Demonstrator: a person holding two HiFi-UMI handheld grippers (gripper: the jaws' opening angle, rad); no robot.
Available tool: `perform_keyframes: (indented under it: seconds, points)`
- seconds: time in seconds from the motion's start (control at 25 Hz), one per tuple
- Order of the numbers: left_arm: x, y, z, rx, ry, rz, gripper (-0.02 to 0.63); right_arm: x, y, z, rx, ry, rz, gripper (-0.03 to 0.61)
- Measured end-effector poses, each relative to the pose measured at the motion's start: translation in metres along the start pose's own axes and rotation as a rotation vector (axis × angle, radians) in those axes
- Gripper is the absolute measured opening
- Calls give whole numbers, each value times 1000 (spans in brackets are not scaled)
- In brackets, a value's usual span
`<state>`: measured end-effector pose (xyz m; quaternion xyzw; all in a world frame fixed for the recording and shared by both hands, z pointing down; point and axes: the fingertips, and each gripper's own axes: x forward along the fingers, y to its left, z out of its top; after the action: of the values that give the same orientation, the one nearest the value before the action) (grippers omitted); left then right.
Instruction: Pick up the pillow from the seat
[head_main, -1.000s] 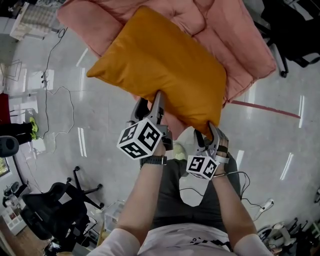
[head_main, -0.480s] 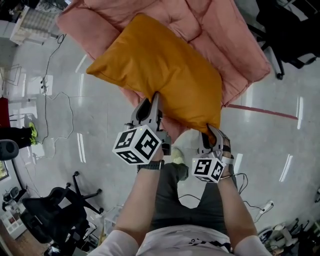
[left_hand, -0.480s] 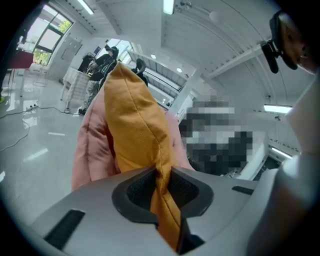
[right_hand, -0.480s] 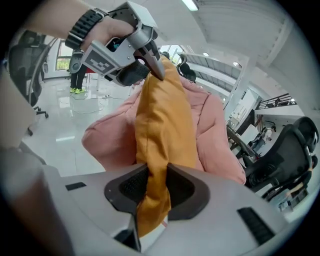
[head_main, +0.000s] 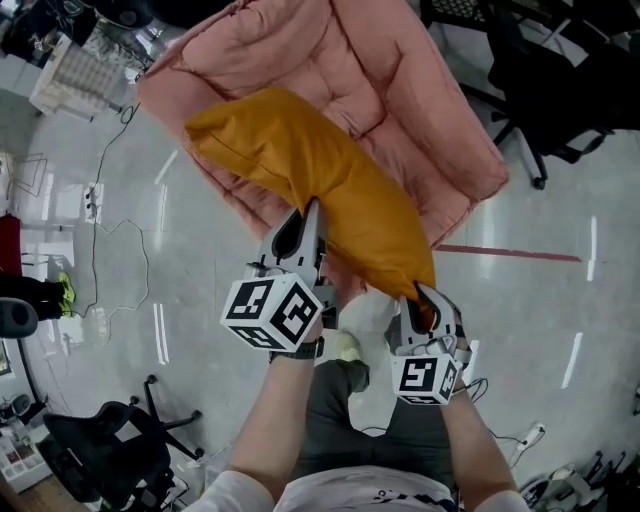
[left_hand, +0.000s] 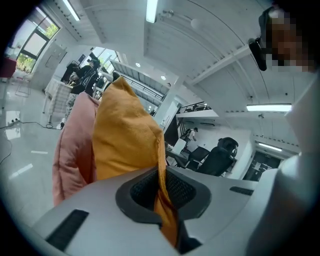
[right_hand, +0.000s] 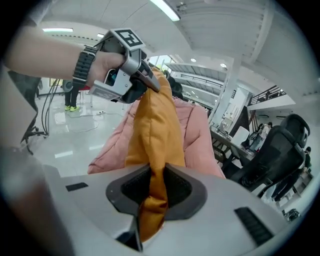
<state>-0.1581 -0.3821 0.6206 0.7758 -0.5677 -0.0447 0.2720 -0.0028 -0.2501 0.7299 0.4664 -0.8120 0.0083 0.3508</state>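
The orange pillow (head_main: 310, 170) stands tilted on edge over the pink cushioned seat (head_main: 400, 90), its near edge lifted. My left gripper (head_main: 310, 215) holds the pillow's near edge; its jaws are closing, with the fabric pinched between the pads. In the left gripper view the pillow (left_hand: 125, 135) rises out of the left gripper (left_hand: 162, 192). My right gripper (head_main: 420, 298) grips the pillow's near right corner, jaws closing too. In the right gripper view the pillow (right_hand: 157, 130) runs from the right gripper (right_hand: 156, 187) up to the left gripper (right_hand: 125, 65).
A black office chair (head_main: 110, 430) stands at lower left, and more dark chairs (head_main: 560, 80) at upper right. Cables (head_main: 110, 190) trail over the glossy floor left of the seat. A red line (head_main: 510, 253) marks the floor on the right.
Both grippers' jaws have closed on the pillow's near edge. The pillow has been raised and turned from lying flat to standing on edge above the seat.
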Motion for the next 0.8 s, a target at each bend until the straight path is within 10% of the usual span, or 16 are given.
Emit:
perform_keyframes:
  seconds: [0.8]
  points:
    - [-69,-126,208,70,-68,-59,31,-150,-54,181,29,-119,65,75]
